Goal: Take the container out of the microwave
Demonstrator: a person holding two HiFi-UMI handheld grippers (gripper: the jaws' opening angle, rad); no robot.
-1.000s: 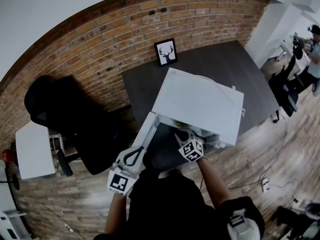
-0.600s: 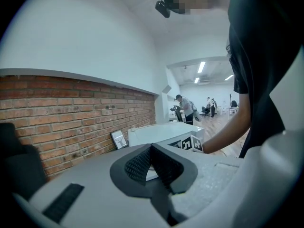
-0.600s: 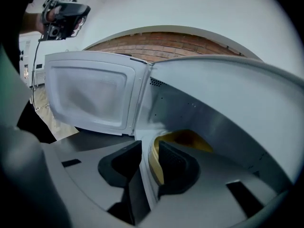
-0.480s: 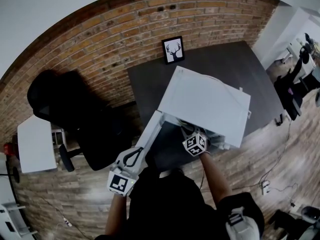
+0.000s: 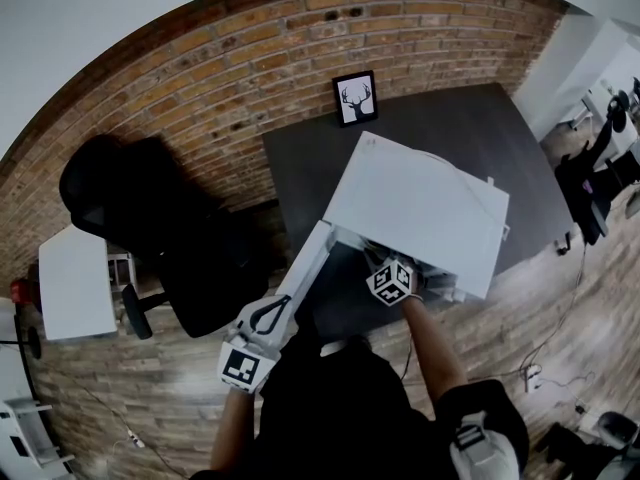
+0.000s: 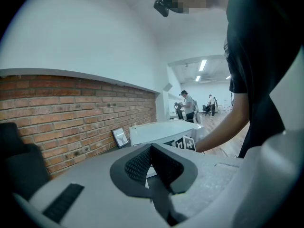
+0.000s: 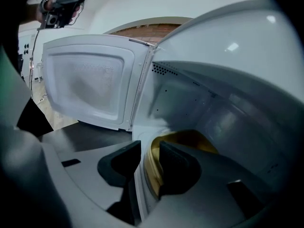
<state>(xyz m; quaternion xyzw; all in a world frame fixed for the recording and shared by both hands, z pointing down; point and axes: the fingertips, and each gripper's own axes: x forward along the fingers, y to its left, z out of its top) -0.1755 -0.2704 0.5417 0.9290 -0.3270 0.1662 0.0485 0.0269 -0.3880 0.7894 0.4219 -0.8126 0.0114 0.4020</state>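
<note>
The yellow container (image 7: 190, 139) sat inside the microwave (image 5: 420, 208); what it held could not be seen. The right tongs (image 7: 150, 147) were opening, with the container's near rim between the jaws, apparently not squeezed. The door (image 7: 85, 80) stood wide open at the left. The left tongs (image 6: 151, 151) were pressed together, with nothing between them.

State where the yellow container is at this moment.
In the right gripper view, the yellow container sits inside the open microwave, low centre, its rim between the right gripper's opening jaws.
</note>
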